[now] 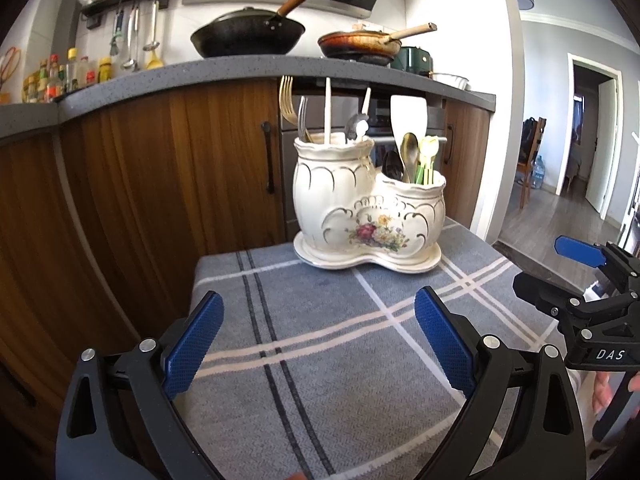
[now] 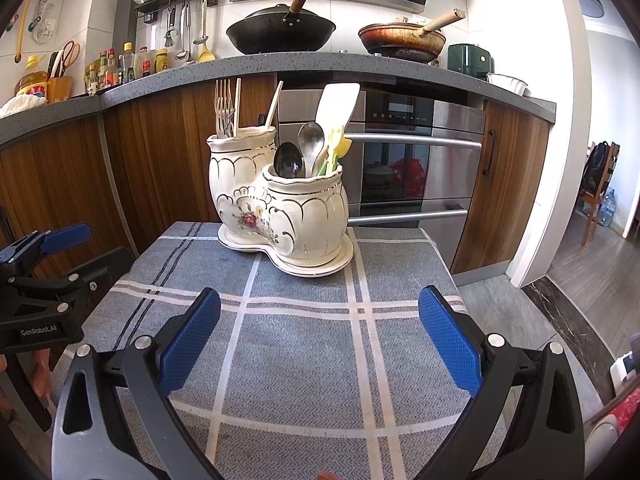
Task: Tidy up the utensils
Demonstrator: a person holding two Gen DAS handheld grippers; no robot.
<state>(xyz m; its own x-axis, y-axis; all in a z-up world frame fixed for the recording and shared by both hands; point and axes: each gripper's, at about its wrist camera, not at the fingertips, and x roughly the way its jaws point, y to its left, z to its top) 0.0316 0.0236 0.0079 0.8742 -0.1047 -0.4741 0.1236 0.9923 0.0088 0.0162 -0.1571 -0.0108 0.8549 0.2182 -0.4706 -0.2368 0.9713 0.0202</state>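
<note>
A cream double-pot ceramic utensil holder [image 1: 368,208] [image 2: 280,212] with a flower print stands at the far end of a grey checked cloth [image 1: 320,320] [image 2: 304,340]. Its taller pot holds forks [image 1: 289,104] [image 2: 224,108] and chopsticks [image 2: 273,105]. The lower pot holds spoons [image 1: 409,156] [image 2: 310,140], a white spatula [image 1: 407,118] [image 2: 337,104] and yellow-green plastic pieces [image 2: 338,148]. My left gripper [image 1: 319,318] hangs open over the near cloth, empty. My right gripper [image 2: 320,316] is open too and empty, well short of the holder.
Wooden cabinets [image 1: 132,184] and a steel oven [image 2: 412,168] stand behind the small table. The counter above carries a black wok [image 2: 280,32], a rusty pan [image 2: 402,40] and bottles [image 2: 116,68]. Floor and a doorway [image 1: 592,136] lie to the right. Each view shows the other gripper at its edge.
</note>
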